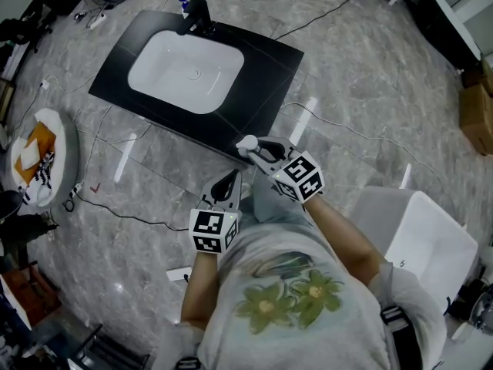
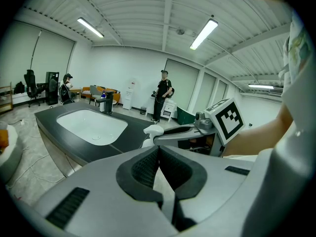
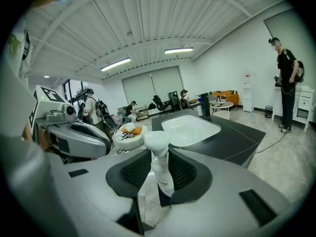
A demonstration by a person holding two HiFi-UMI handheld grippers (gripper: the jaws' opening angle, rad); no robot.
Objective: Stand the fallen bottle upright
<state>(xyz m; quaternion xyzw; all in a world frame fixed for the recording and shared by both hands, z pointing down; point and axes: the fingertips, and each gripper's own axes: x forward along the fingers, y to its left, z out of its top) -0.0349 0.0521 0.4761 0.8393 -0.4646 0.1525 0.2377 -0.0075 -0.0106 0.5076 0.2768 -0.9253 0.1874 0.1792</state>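
The bottle is white, cap and body alike. The right tool and the left tool are grey with black ribbed pads, and each bears a white cube patterned with black square markers. The tabletop is black, its basin white and its tap black. The floor is grey marble with pale veins, crossed by a black cable. A white basket holds an orange cloth. The person's shirt is light grey, printed with green flowers.
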